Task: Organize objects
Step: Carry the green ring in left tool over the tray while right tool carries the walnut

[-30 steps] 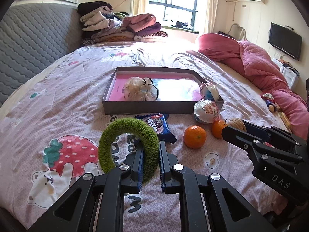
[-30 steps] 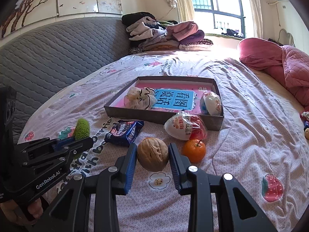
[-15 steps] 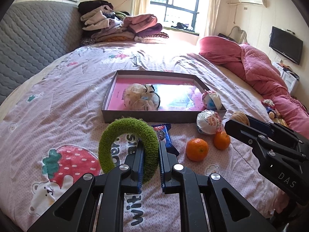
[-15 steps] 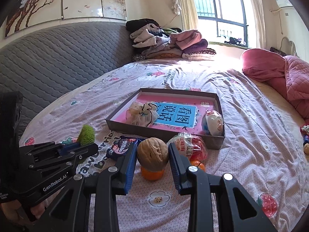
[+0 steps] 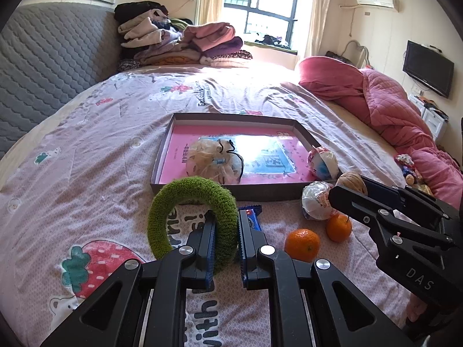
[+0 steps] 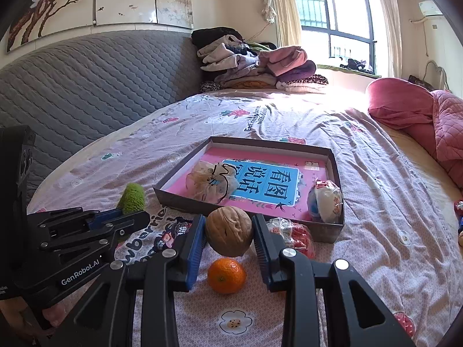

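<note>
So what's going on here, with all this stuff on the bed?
A person is tidying small things into a shallow box on the bed, holding a hand-held gripper in each hand. The left hand-held gripper is shut on a fuzzy green ring; the right hand-held gripper is shut on a walnut, both held above the bedsheet near the box. Two oranges and a wrapped snack lie outside the box.

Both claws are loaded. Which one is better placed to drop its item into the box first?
Right, probably. The right claw holds the walnut lifted right at the box near wall. The left claw, shut on the green ring, sits further back from that wall.
</note>
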Available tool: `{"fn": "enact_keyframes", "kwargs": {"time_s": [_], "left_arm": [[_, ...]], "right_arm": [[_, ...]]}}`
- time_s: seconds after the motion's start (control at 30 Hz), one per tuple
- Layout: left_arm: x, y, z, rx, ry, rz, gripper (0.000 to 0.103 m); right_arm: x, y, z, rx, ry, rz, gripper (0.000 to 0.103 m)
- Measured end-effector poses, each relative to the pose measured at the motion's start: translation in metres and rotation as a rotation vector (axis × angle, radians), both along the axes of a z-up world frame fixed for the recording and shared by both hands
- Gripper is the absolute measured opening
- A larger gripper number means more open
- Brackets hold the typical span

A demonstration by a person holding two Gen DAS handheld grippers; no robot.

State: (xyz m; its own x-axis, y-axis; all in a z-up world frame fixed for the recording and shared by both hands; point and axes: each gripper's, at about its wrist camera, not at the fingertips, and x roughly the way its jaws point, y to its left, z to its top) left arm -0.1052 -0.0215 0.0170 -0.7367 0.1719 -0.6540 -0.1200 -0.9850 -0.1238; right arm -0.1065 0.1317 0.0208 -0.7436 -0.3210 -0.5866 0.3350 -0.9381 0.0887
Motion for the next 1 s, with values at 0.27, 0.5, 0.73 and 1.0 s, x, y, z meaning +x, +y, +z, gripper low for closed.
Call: {"fn": "enact_keyframes", "kwargs": {"time_s": [0.27, 0.5, 0.73, 1.0], "left_arm": [[-0.011, -0.001, -0.003, -0.005, -0.006, -0.001, 0.013], [-0.023, -0.011, -0.005, -0.003, -0.015, 0.023, 0.013], [-0.041, -0.014, -0.011, -0.001, -0.04, 0.037, 0.013], [-0.071, -0.015, -0.011, -0.017, -0.043, 0.043, 0.013]], "right_arm": [[-0.011, 0.002, -0.002, 0.005, -0.01, -0.008, 0.034], [-0.027, 0.002, -0.001, 0.014, -0.007, -0.001, 0.034], [-0.052, 0.002, -0.003, 0.049, -0.001, -0.006, 0.034], [-0.087, 0.009, -0.014, 0.036, -0.037, -0.022, 0.034]]}}
